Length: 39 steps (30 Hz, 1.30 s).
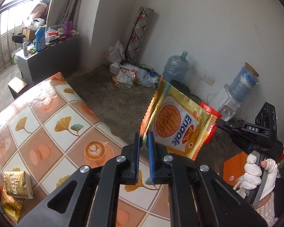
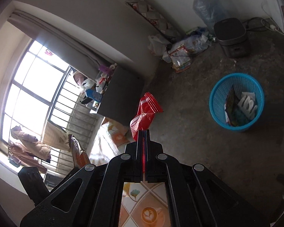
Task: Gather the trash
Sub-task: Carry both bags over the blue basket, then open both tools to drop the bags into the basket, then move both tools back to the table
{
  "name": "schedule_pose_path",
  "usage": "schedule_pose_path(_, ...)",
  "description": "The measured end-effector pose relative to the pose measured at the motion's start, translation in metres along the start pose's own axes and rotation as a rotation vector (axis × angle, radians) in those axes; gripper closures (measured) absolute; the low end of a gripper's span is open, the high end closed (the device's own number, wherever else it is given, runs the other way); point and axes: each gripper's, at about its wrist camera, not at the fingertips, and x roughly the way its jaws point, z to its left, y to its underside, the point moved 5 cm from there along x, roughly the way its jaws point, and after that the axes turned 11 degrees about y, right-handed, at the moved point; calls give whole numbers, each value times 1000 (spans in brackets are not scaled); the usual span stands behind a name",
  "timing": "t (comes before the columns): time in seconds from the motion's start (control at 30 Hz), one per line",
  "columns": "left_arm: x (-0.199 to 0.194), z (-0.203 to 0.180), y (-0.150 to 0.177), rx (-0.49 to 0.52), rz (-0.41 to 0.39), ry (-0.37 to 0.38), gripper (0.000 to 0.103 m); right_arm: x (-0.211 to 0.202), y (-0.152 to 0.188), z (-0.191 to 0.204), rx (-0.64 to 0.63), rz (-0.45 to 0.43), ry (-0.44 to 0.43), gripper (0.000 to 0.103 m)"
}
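Observation:
My left gripper (image 1: 144, 135) is shut on the edge of a yellow Enaak noodle-snack packet (image 1: 177, 122) and holds it in the air past the table's edge. My right gripper (image 2: 143, 132) is shut on a red wrapper (image 2: 144, 113) and holds it above the floor; that wrapper also shows behind the yellow packet in the left wrist view (image 1: 211, 111). A blue mesh trash basket (image 2: 216, 102) with wrappers inside stands on the floor to the right of the red wrapper. The yellow packet shows edge-on in the right wrist view (image 2: 76, 149).
A table with a patterned cloth (image 1: 53, 121) lies below, with gold and yellow snack packets (image 1: 17, 186) at its left end. A dark bin (image 2: 232, 36), water jugs (image 1: 175, 67), a dispenser (image 1: 227, 102) and a litter pile (image 1: 130, 73) line the far wall.

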Motion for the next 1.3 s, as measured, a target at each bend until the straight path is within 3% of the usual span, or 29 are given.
schedule_pose_path(0.13, 72, -32, -14, 50, 128, 29, 95, 5, -17, -50, 93, -35, 80, 103)
schedule_pose_path(0.37, 203, -68, -17, 135, 349, 27, 94, 49, -49, -127, 209, -12, 223, 103)
schedule_pose_path(0.6, 312, -82, -6, 189, 496, 1, 91, 96, -83, -182, 270, 26, 320, 103)
schedule_pose_path(0.63, 327, -83, -3, 188, 516, 6, 85, 104, -87, -189, 277, 36, 328, 101)
schedule_pose_path(0.7, 351, -83, 3, 182, 554, 6, 62, 127, -94, -202, 266, 72, 350, 93)
schedule_pose_path(0.73, 358, -84, 5, 174, 557, -3, 59, 139, -94, -210, 268, 95, 371, 86)
schedule_pose_path(0.77, 363, -84, 6, 161, 553, -2, 57, 148, -92, -219, 286, 113, 392, 74)
schedule_pose_path(0.83, 363, -84, 6, 138, 550, 3, 55, 156, -82, -235, 324, 144, 426, 74)
schedule_pose_path(1.03, 332, -87, -10, 150, 475, 36, 50, 142, -60, -239, 354, 127, 384, 74)
schedule_pose_path(1.2, 267, -82, -39, 127, 363, 86, 45, 103, -55, -211, 322, 40, 310, 67)
schedule_pose_path(1.3, 211, -65, -47, 133, 328, 63, 43, 78, -51, -180, 251, -1, 249, 61)
